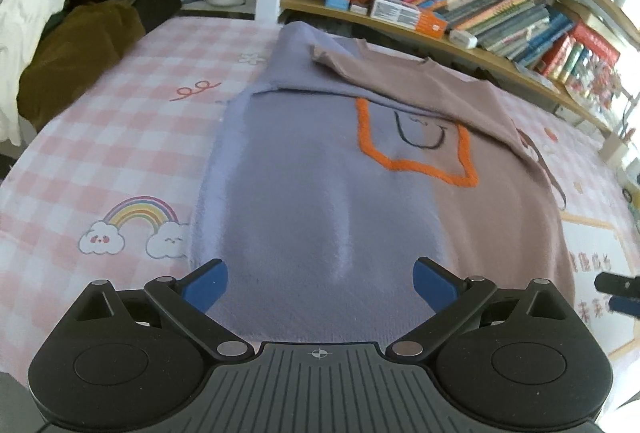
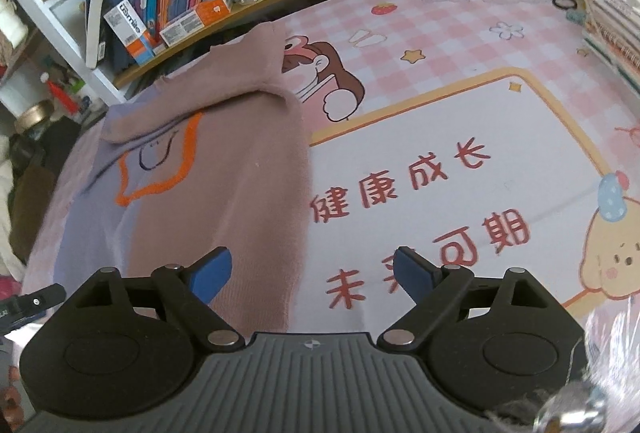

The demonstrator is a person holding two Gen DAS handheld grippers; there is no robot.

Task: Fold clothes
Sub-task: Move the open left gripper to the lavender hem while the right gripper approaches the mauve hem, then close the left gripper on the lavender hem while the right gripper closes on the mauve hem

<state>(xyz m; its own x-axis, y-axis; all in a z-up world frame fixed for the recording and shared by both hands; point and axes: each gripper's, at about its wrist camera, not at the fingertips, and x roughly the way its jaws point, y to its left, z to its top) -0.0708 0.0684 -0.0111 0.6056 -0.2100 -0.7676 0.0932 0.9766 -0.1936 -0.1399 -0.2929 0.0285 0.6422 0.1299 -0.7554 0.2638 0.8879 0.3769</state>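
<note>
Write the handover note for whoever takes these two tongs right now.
Left tongs: open, empty, above the sweater's near hem.
Right tongs: open, empty, over the sweater's right edge.
Sweater: flat on the pink checked mat, half lilac, half mauve, orange star outline mid-chest.
Done: both sleeves folded in across the chest.
Left: fold the body from hem toward collar, then square it up.

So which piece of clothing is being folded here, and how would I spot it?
Look at the pink checked cartoon table mat in front of the bookshelf. Lying flat on it is a sweater, half lilac and half dusty pink, both sleeves folded across its chest. An orange outlined shape with a small drawn smile sets it apart from the brown and cream clothes heaped nearby.
</note>
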